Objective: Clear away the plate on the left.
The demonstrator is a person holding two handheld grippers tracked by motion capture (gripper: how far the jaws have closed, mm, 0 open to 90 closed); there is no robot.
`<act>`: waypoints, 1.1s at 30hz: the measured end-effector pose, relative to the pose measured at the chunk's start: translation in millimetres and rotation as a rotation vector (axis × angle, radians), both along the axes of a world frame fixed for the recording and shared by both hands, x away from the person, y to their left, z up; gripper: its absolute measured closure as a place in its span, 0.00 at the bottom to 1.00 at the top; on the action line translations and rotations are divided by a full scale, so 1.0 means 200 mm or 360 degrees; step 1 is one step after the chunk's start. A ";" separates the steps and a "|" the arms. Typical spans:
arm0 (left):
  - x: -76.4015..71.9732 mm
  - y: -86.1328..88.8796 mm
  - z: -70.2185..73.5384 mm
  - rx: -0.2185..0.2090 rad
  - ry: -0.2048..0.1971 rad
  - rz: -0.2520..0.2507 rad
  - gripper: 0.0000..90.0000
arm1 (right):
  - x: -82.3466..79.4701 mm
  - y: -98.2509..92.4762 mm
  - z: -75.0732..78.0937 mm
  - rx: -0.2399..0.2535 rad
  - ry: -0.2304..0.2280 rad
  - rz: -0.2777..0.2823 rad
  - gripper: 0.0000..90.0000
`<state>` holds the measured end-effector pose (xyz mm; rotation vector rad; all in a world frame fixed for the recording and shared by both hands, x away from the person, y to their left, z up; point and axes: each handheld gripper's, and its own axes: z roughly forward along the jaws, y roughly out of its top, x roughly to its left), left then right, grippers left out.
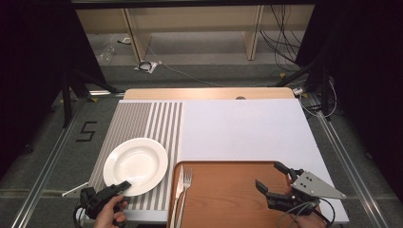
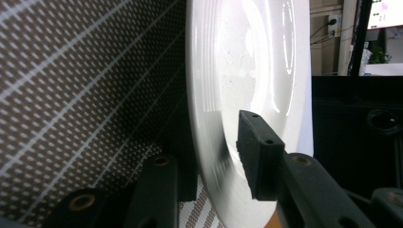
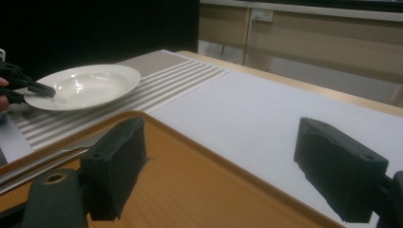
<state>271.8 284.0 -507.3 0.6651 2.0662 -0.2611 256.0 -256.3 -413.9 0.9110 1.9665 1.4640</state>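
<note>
White glossy ceramic plate (image 2: 247,61), its rim pinched by the left hand-held gripper (image 1: 124,186), may slip out if tilted.

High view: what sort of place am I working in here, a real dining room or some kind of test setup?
Most likely a lab or recording rig, not a dining room. The table stands between black curtains, loose cables lie on the floor behind it, and floor rails flank it. Only the plate and tray suggest dining.
</note>
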 end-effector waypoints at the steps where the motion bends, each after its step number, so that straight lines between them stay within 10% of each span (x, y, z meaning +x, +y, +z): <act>1: 0.00 0.00 0.00 0.0004 0.0005 0.0004 0.78 | 0.00 0.00 0.00 0.0001 0.0001 0.0000 0.21; 12: 0.02 -0.02 -0.01 0.0016 0.0014 0.0022 0.83 | 0.00 0.01 0.00 -0.0002 0.0002 0.0007 0.21; 33: -0.01 0.01 -0.03 -0.0181 -0.0022 0.0141 0.89 | 0.00 0.01 0.00 -0.0003 -0.0003 0.0008 0.21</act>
